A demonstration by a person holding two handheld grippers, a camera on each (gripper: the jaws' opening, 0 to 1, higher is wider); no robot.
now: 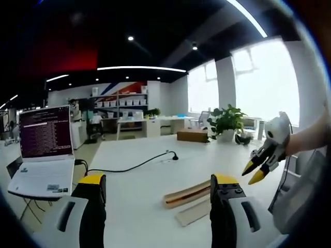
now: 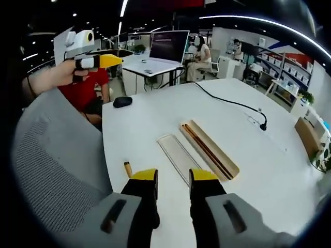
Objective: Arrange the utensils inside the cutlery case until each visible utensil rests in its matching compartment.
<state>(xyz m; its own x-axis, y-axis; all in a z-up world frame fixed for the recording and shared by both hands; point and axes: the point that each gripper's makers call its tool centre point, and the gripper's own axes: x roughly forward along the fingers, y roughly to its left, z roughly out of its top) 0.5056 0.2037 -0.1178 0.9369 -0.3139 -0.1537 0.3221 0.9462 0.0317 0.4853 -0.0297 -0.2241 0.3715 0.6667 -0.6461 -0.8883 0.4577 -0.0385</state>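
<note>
Overhead, so to speak, both grippers hung above a white table (image 2: 155,119) with nothing between their jaws. In the left gripper view, the left gripper (image 1: 158,186) had its yellow-tipped jaws spread wide apart and empty; the right gripper (image 1: 261,163) came in at about 3 o'clock, held by a person's arm, its yellow tips a little apart and bare. In the right gripper view, the right gripper (image 2: 173,178) showed jaws parted by a narrow gap, holding nothing, and the left gripper (image 2: 101,61) appeared at 10 o'clock in a hand.

On the table just beyond the right jaws lay the wooden cutlery case (image 2: 209,150), open, with dark chopsticks (image 2: 204,147) lying lengthwise inside it. Its clear lid (image 2: 178,155) lay flat beside it, toward 9 o'clock. A small wooden-handled piece (image 2: 128,168) lay by the left jaw tip; what it was could not be told. Farther off were a laptop (image 2: 165,49), a black mouse (image 2: 122,102) and a black cable (image 2: 232,103).
</note>
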